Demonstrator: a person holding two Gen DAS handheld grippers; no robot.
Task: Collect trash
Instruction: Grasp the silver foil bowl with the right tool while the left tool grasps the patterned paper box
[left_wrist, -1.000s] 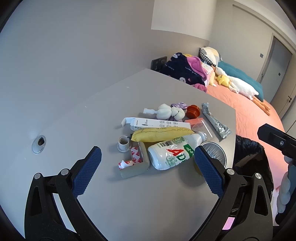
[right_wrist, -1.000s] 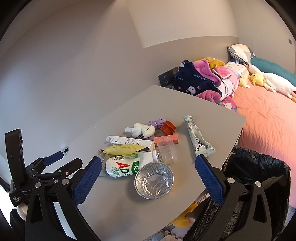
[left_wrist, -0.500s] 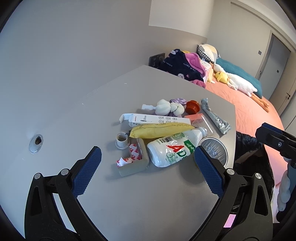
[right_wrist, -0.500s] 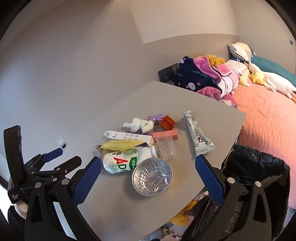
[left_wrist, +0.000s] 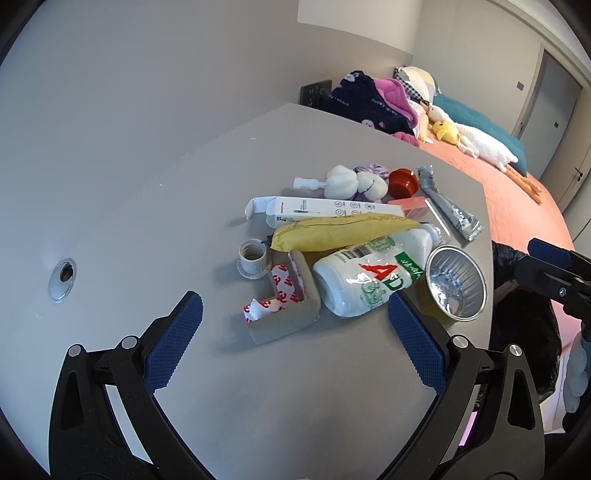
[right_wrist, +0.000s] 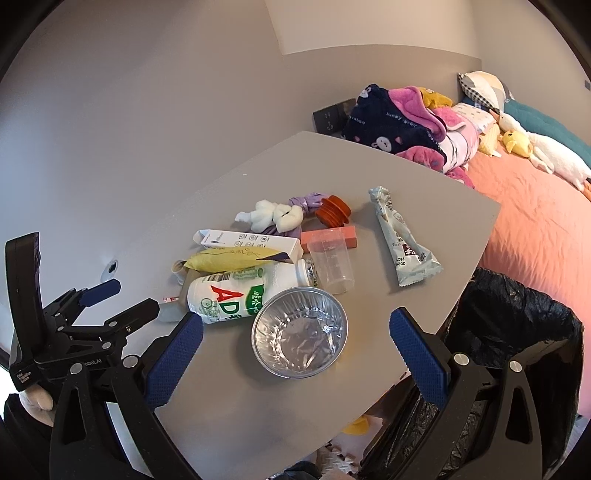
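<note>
Bedroom with grey worktop (right_wrist: 424, 206) beside a peach-sheeted bed, litter all uncollected: AD milk bottle (right_wrist: 240, 295), foil bowl (right_wrist: 299, 332), snack wrapper (right_wrist: 402, 240) and more heaped mid-worktop, black bin bag (right_wrist: 517, 332) waiting at the edge, left claw (left_wrist: 291, 339) and right claw (right_wrist: 295, 358) both spread wide, holding nothing

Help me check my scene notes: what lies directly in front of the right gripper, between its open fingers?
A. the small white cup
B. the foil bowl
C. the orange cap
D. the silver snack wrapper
B: in the right wrist view the foil bowl sits upright on the table, centred ahead of the open right gripper, beside the lying white bottle.
</note>
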